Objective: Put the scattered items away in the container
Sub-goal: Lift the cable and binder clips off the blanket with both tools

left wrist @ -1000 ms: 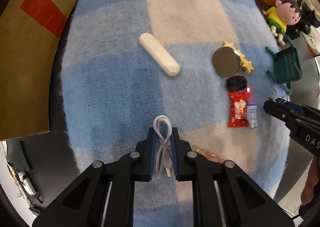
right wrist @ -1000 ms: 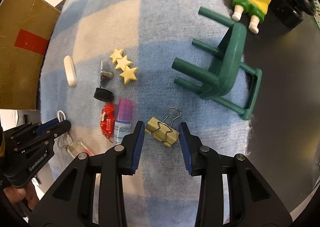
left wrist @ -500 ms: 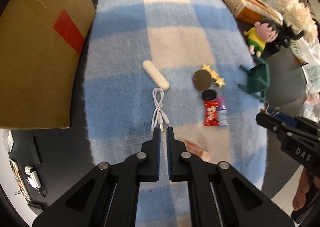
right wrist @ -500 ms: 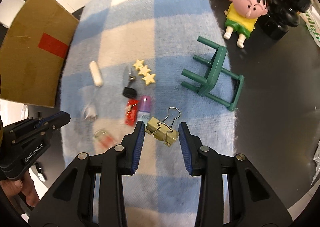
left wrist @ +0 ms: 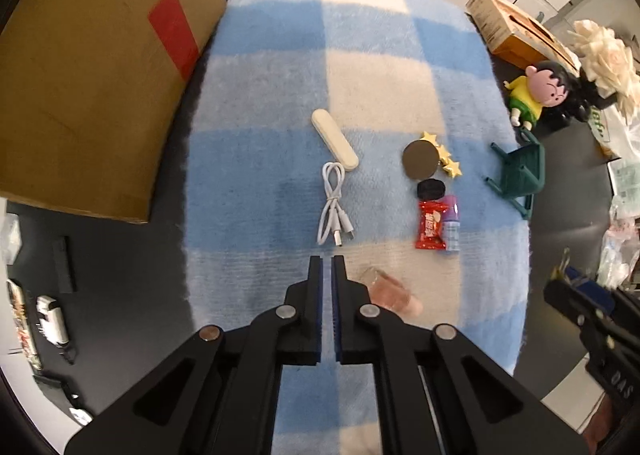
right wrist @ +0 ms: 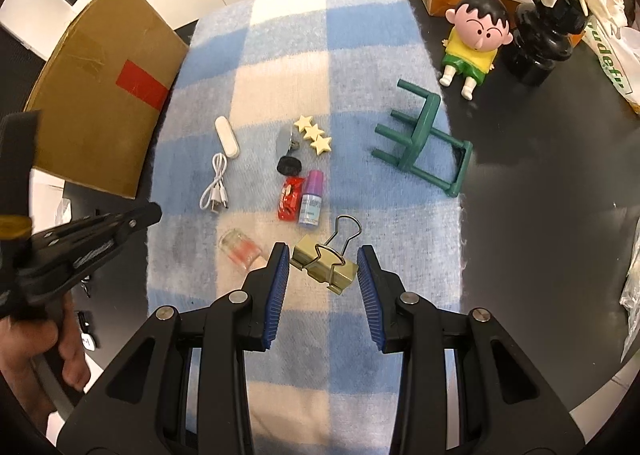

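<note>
Above the checked blanket [right wrist: 360,55], two grippers hover.
Left gripper [left wrist: 327,263] closed, empty, white cable [left wrist: 332,203] lying beyond; right gripper [right wrist: 323,255] clamps the gold binder clip [right wrist: 326,265].

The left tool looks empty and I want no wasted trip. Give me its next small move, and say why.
Probably open the left tool and lower it over the white cable. Its jaws are shut with nothing between them, and the cable lies loose on the blanket just ahead of the tips. The right tool grips the binder clip, so it needs no help.
</note>
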